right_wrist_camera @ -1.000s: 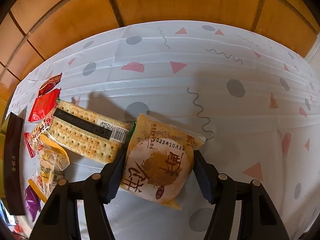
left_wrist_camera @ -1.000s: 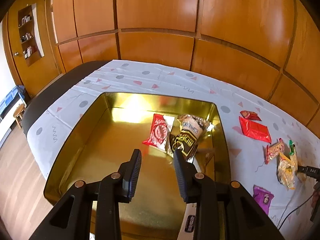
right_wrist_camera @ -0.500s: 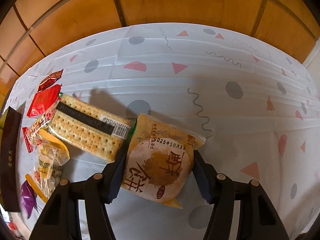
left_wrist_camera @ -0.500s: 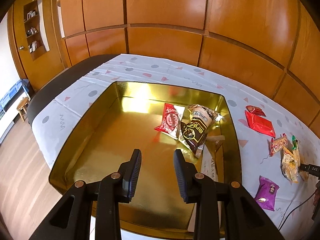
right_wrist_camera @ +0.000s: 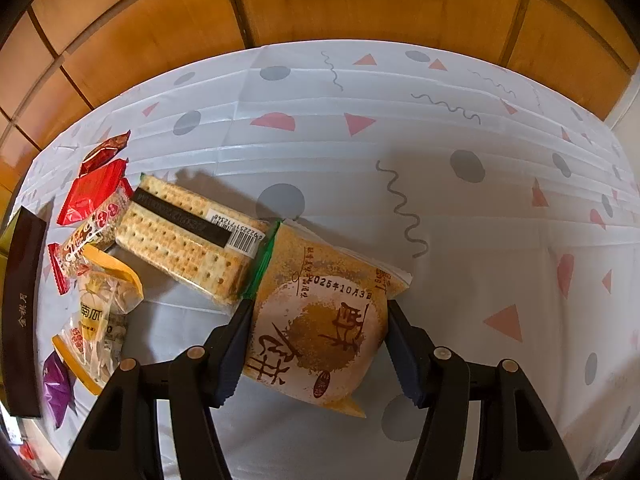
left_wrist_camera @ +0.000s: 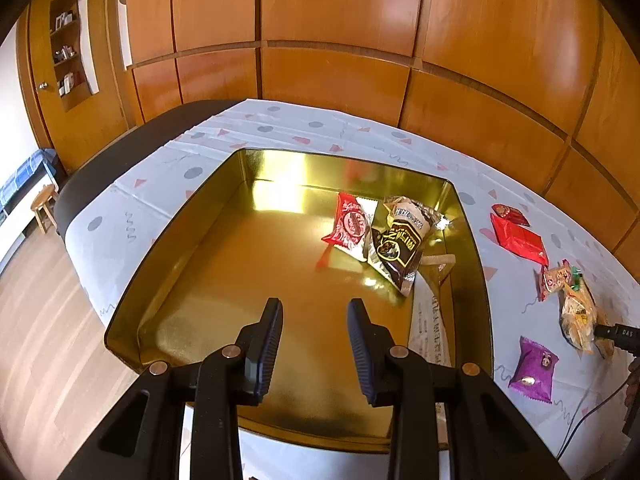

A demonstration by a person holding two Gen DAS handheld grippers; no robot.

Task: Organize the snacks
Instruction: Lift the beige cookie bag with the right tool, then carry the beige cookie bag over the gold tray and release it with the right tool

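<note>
A gold tin box (left_wrist_camera: 168,240) sits on the patterned tablecloth and holds a red snack pack (left_wrist_camera: 350,226) and a dark brown pack (left_wrist_camera: 402,242) at its far right. My left gripper (left_wrist_camera: 315,312) is open and empty above the box's near half. My right gripper (right_wrist_camera: 318,312) is shut on a tan round pastry pack (right_wrist_camera: 320,320), its fingers pressing both sides. A cracker pack (right_wrist_camera: 188,236) lies just left of it.
Loose snacks lie right of the box: red packs (left_wrist_camera: 518,238), a yellow pack (left_wrist_camera: 578,316), a purple pack (left_wrist_camera: 534,368). In the right wrist view they cluster at the left (right_wrist_camera: 96,280) beside the box's dark outer wall (right_wrist_camera: 22,312). Wood panelling stands behind the table.
My left gripper has drawn back and risen from the box, away from the brown pack. My right gripper has closed in on the pastry pack.
</note>
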